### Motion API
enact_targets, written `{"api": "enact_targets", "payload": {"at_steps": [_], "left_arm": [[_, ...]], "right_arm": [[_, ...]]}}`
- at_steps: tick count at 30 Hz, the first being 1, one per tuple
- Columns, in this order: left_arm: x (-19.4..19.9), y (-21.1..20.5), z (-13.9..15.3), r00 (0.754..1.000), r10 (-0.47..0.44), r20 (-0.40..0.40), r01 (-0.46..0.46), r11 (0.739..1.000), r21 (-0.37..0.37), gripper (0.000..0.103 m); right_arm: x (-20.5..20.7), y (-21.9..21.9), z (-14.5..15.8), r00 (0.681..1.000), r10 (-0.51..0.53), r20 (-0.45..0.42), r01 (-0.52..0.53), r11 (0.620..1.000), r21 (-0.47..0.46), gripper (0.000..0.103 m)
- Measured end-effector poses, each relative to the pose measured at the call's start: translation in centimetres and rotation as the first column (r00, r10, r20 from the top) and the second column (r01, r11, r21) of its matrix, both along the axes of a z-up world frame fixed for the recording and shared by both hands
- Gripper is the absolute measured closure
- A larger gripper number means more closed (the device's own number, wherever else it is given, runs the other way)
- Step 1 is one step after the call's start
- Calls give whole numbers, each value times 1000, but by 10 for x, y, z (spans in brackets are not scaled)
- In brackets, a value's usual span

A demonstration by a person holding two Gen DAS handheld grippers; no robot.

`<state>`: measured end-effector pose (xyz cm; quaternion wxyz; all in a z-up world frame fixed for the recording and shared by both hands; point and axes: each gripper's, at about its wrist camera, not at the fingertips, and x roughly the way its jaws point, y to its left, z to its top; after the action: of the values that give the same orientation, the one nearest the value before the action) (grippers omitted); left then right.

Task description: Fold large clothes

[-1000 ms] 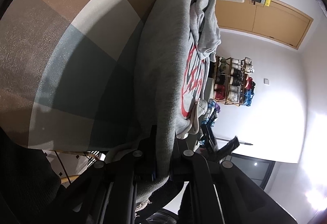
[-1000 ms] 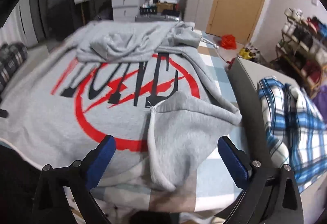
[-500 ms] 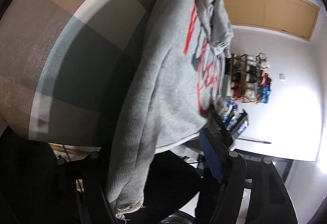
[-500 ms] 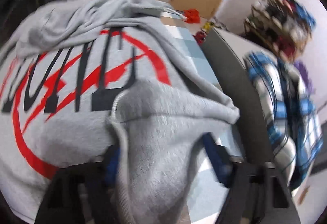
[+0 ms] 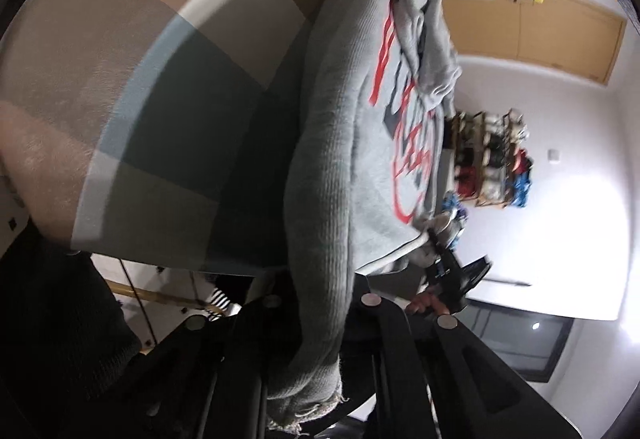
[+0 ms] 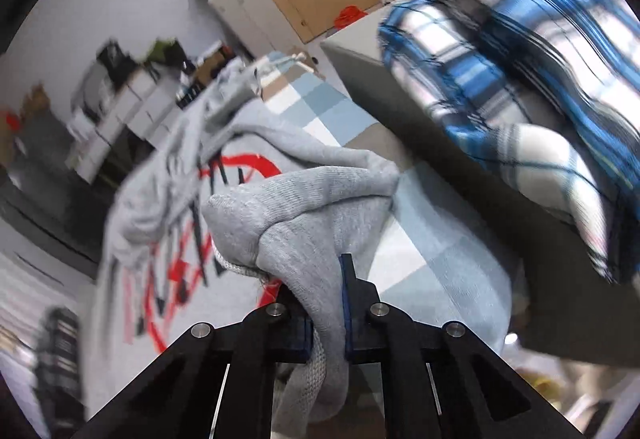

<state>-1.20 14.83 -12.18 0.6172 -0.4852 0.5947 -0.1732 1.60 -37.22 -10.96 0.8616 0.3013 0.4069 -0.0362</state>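
R hand-held gripper (image 6: 328, 323) clamps hoodie (image 6: 320, 199) edge

The right gripper (image 6: 328, 303) has closed on the hoodie (image 6: 320, 223) — rolled, too.

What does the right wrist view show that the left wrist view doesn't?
Right wrist only: the right gripper shut on a bunched fold of the grey hoodie, its white drawstring, and the blue plaid garment close beside.
Left wrist only: the left gripper shut on the hoodie's ribbed hem, and a shoe rack.
Both: the hoodie's red print, checked cloth and wooden door.
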Motion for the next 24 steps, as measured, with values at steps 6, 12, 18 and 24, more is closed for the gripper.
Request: {"api": "enact_targets", "payload": {"at_steps": [6, 12, 18, 24], "left_arm": [[-8, 7, 7, 998, 37, 51, -36, 999, -15, 102], [-15, 9, 13, 993, 76, 95, -75, 997, -18, 102], [-21, 6, 19, 989, 74, 125, -74, 997, -10, 103], [-22, 1, 20, 987, 84, 138, -84, 996, -4, 103]], "right_arm": [[-22, -15, 1, 994, -29, 104, 6, 978, 208, 94], [-35, -15, 12, 984, -14, 178, -34, 964, 263, 94], [-54, -17, 22, 973, 11, 229, -77, 956, 284, 95], [-69, -24, 23, 970, 4, 243, -79, 950, 302, 95]]}}
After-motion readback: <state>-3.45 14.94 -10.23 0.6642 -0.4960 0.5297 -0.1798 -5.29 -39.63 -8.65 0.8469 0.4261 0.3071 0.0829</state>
